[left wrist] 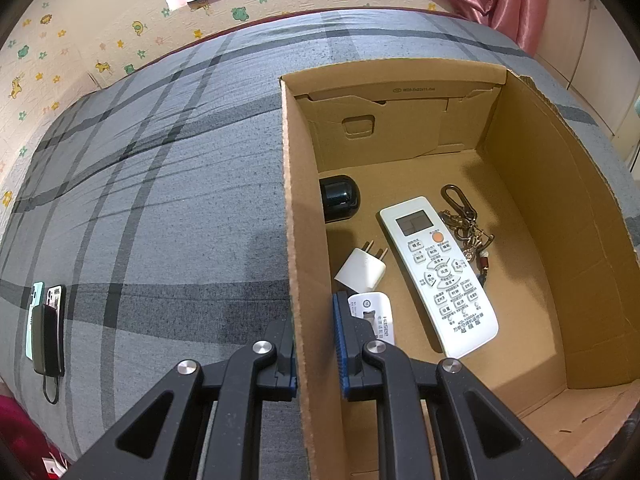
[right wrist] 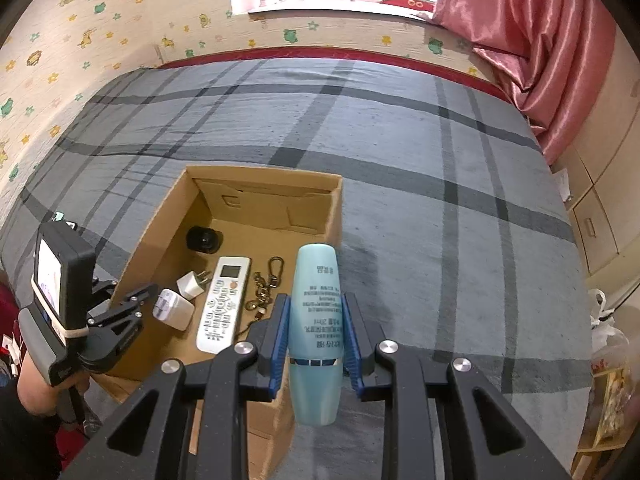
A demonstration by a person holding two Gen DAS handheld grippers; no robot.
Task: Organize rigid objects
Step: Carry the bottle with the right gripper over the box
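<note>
Right hand-held gripper (right wrist: 316, 334) closed on a teal bottle (right wrist: 316, 320), its blue pads pressing both sides of the bottle near its middle, the bottle held upright-looking along the fingers and poised above the near right corner of the cardboard box (left wrist: 520, 152). Left hand-held gripper (left wrist: 316, 344) straddling the box's left wall, one finger outside and one inside; the jaws are narrowly parted and whether they pinch the cardboard cannot be told.

Box contents, on the floor of the box: white remote control (left wrist: 438, 276), key ring (left wrist: 464, 224) just right of it, black round object (left wrist: 340, 198) in the far left corner, white plug adapter (left wrist: 362, 270) and a second white charger (left wrist: 374, 316) near the left wall. The box sits on a grey plaid bed (left wrist: 160, 180); phones and a power bank (left wrist: 46, 332) lie well apart at the bed's left edge.

Step judged in hand: carrying the bottle to the box while the other hand steadies it. The next move calls for clearing the right wall's rim, then lowering into the bare floor along the right and far sides, away from the key ring.
</note>
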